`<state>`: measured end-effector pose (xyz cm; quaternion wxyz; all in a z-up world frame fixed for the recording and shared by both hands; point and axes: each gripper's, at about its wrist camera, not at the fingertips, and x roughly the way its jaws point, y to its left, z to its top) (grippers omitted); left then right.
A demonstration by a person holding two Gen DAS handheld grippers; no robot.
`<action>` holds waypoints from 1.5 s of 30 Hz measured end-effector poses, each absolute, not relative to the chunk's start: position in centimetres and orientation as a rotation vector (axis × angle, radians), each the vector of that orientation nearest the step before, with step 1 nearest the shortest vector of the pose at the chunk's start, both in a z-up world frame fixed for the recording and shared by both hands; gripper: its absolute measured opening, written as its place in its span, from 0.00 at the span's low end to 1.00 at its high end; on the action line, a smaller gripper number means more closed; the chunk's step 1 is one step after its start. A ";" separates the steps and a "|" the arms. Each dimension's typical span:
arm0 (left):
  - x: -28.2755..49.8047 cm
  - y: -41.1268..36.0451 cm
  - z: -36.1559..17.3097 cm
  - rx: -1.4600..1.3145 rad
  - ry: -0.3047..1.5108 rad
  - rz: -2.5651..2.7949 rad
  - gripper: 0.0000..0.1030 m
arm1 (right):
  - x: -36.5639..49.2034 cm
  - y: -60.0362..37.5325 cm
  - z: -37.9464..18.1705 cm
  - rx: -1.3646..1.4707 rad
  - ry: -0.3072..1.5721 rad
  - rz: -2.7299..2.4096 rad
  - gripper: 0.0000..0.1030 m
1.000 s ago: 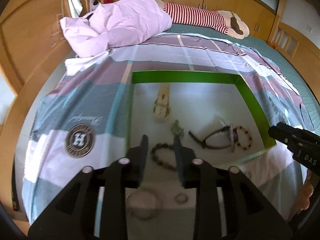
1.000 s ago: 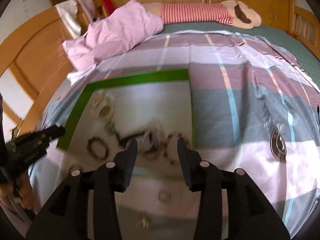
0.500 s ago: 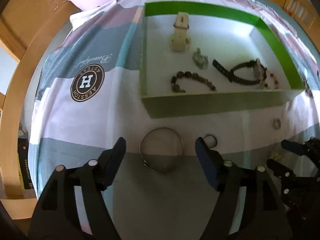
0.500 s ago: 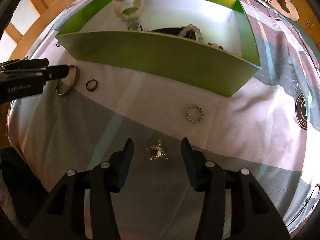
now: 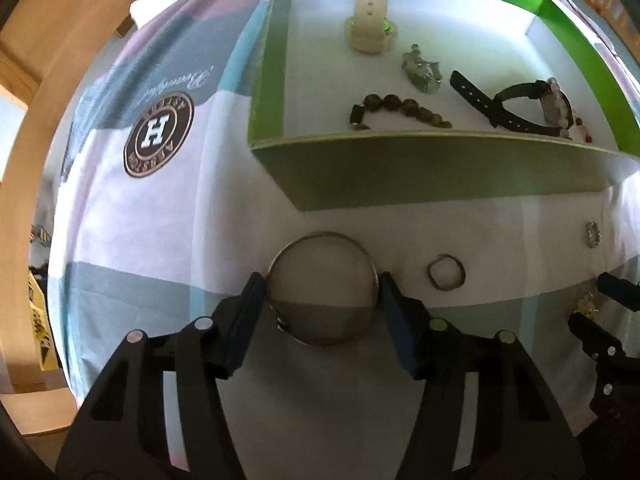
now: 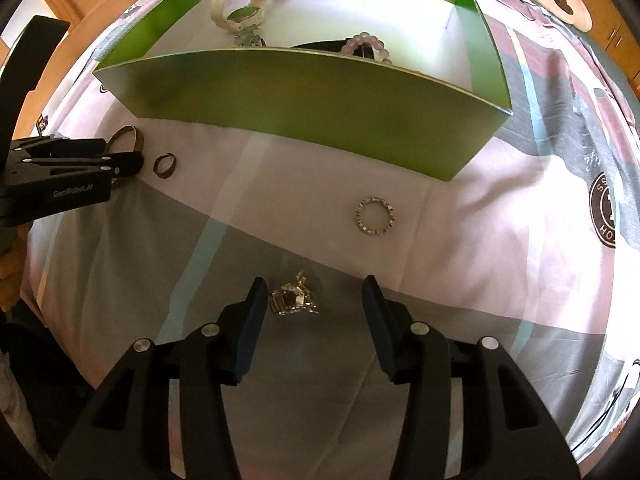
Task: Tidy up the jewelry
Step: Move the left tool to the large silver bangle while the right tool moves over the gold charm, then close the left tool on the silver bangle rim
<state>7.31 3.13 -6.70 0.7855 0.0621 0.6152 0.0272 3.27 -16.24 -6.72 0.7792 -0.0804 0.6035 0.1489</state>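
Bed with patchwork cover, bearing an open green box that holds watches and bead bracelets; before the box lies a thin metal bangle, flat, its round plane level with the cover, no long axis; likely stiff, light and slippery, best pinched across its rim; left gripper has just been closing, jaws beside the rim, contact unclear; right gripper released, straddling a small gilt ornament, probably delicate; two rings lie apart

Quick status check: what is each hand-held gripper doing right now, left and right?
Left hand-held gripper: closing, pads at the silver bangle; grip cannot be told.
Right hand-held gripper: open around the gold brooch.
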 end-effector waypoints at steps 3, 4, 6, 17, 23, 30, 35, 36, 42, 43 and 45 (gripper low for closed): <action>7.0 2.1 -6.4 0.118 1.324 -0.012 0.56 | 2.7 -16.1 -7.1 -0.214 1.292 0.319 0.47; 6.8 1.7 -6.3 0.105 1.328 -0.055 0.56 | 2.5 -15.9 -7.2 -0.220 1.288 0.323 0.44; 6.4 0.7 -6.1 0.105 1.331 -0.115 0.56 | 2.2 -15.6 -7.1 -0.234 1.281 0.343 0.36; 5.6 -1.2 -6.3 0.156 1.336 -0.134 0.58 | 3.3 -17.2 -6.9 -0.174 1.290 0.343 0.43; 6.0 -1.6 -6.0 0.171 1.335 -0.124 0.61 | 2.8 -16.1 -6.9 -0.262 1.276 0.360 0.51; 6.2 -1.1 -6.3 0.191 1.331 -0.118 0.62 | 2.4 -16.5 -6.7 -0.277 1.248 0.363 0.49; 6.3 -1.2 -6.3 0.193 1.331 -0.116 0.63 | 1.8 -16.2 -6.5 -0.295 1.242 0.358 0.48; 6.3 -1.2 -6.3 0.195 1.331 -0.114 0.64 | 2.4 -15.7 -6.8 -0.296 1.242 0.356 0.48; 6.4 -1.3 -6.5 0.200 1.331 -0.107 0.66 | 2.2 -14.6 -7.0 -0.312 1.234 0.349 0.48; 6.5 -1.2 -6.6 0.201 1.331 -0.106 0.67 | 2.2 -14.6 -7.0 -0.313 1.233 0.348 0.48; 6.5 -1.2 -6.7 0.205 1.330 -0.102 0.68 | 2.1 -14.5 -7.0 -0.316 1.233 0.347 0.48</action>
